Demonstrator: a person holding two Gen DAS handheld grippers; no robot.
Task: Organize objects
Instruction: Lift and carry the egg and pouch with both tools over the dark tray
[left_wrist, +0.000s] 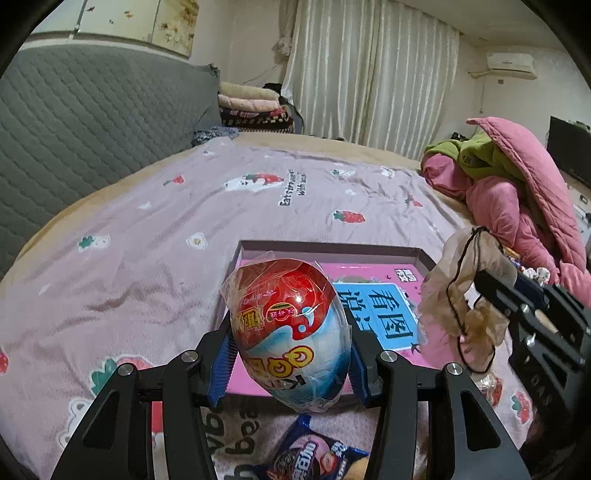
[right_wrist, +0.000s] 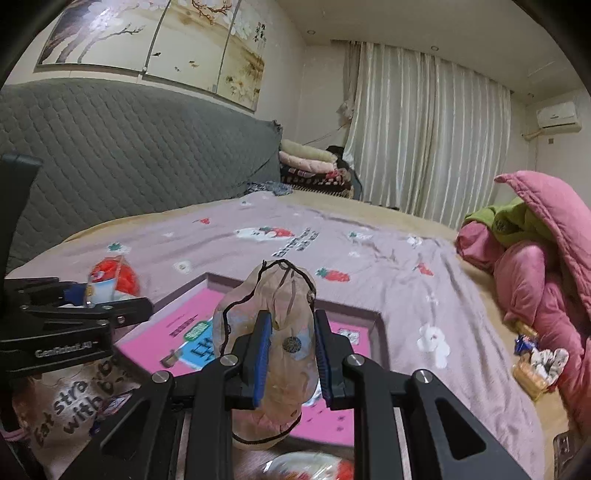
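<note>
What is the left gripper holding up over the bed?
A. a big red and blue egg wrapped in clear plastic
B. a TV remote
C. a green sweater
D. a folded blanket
A: the left gripper has its blue pads pressed on both sides of the big red and blue egg, which is wrapped in crinkly clear plastic and lifted above the shallow box on the bed.

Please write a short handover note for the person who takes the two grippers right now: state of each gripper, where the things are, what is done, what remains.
Left gripper: shut on the wrapped toy egg, held above the near edge of the open box.
Right gripper: shut on the sheer drawstring pouch, also above the box.
Box: on the bed, with a pink printed sheet inside; neither item is in it yet.
Left to do: probably lower both in, then the biscuit packet on the cover nearby.
</note>
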